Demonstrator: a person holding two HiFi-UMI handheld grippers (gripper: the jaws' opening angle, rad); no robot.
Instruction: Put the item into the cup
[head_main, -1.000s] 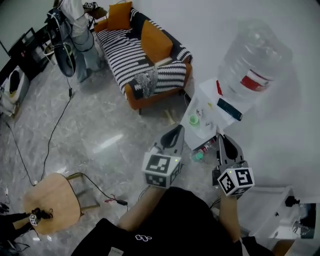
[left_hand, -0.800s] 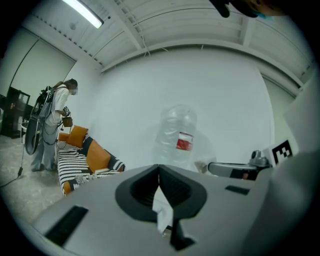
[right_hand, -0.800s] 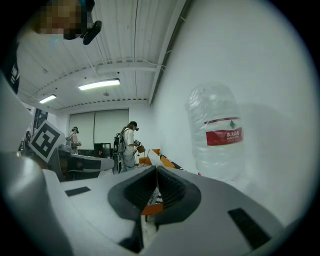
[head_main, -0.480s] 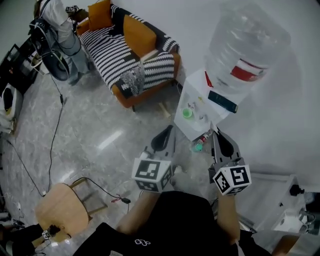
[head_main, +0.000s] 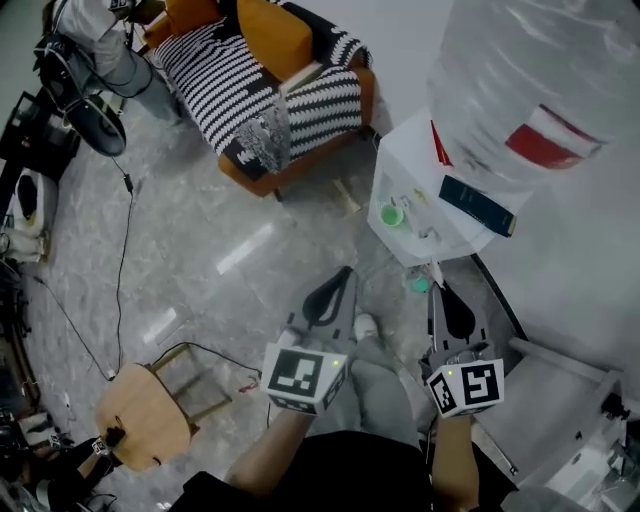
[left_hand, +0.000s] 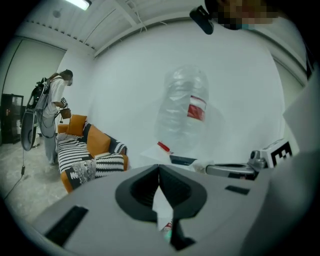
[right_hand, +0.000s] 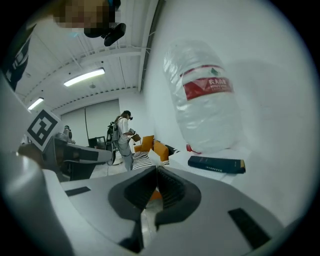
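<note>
A small green cup (head_main: 391, 214) stands on the white top (head_main: 410, 170) of a water dispenser, under a big clear bottle (head_main: 530, 90). A few small pale items (head_main: 424, 232) lie beside the cup; I cannot tell what they are. My left gripper (head_main: 346, 272) hangs over the floor, short of the dispenser and lower left of the cup, shut and empty. My right gripper (head_main: 434, 270) points at the dispenser's near edge, also shut on nothing. The left gripper view has its jaws (left_hand: 159, 168) closed before the bottle (left_hand: 182, 112). The right gripper's jaws (right_hand: 156, 171) are closed too.
A dark flat box (head_main: 477, 205) lies on the dispenser top by the bottle. Another green object (head_main: 418, 285) sits low at the dispenser's foot. A striped orange sofa (head_main: 270, 80) stands behind, a wooden stool (head_main: 140, 415) and cables (head_main: 125, 270) at the left. A person (left_hand: 50, 117) stands by the sofa.
The head view has closed in on the dispenser, so the bottle and cup look larger. Both grippers stay shut and have dropped slightly lower in the frame.
</note>
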